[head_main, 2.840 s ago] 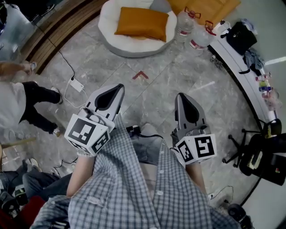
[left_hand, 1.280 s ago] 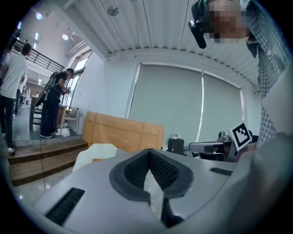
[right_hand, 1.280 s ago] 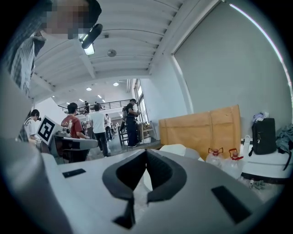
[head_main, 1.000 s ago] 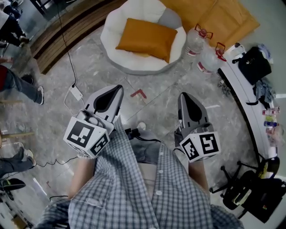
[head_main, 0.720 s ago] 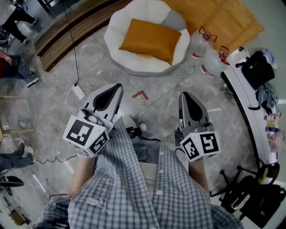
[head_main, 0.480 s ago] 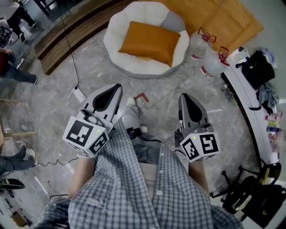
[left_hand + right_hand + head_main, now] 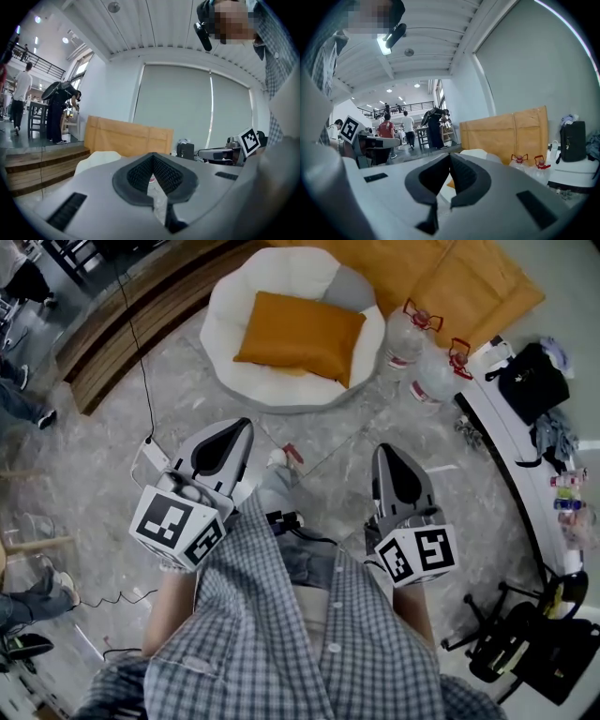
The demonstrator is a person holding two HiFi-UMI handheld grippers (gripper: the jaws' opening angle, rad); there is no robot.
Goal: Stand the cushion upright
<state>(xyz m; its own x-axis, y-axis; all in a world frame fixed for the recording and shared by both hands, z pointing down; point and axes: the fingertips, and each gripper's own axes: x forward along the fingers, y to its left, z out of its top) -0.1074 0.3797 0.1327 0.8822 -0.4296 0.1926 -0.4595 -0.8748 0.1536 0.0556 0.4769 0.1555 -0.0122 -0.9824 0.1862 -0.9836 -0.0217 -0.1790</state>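
Cushion (image 7: 300,336) lies flat on white round seat (image 7: 225,329) on grey marble floor (image 7: 94,460)

Ahead of you the cushion (image 7: 300,336) lies on the round seat (image 7: 225,329), two water jugs (image 7: 403,338) just right, board (image 7: 469,282) behind

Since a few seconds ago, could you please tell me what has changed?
The person has stepped closer: the rectangular orange fabric cushion and its round white padded seat sit lower in the head view. Unchanged: left gripper and right gripper shut, empty; cushion lying flat.
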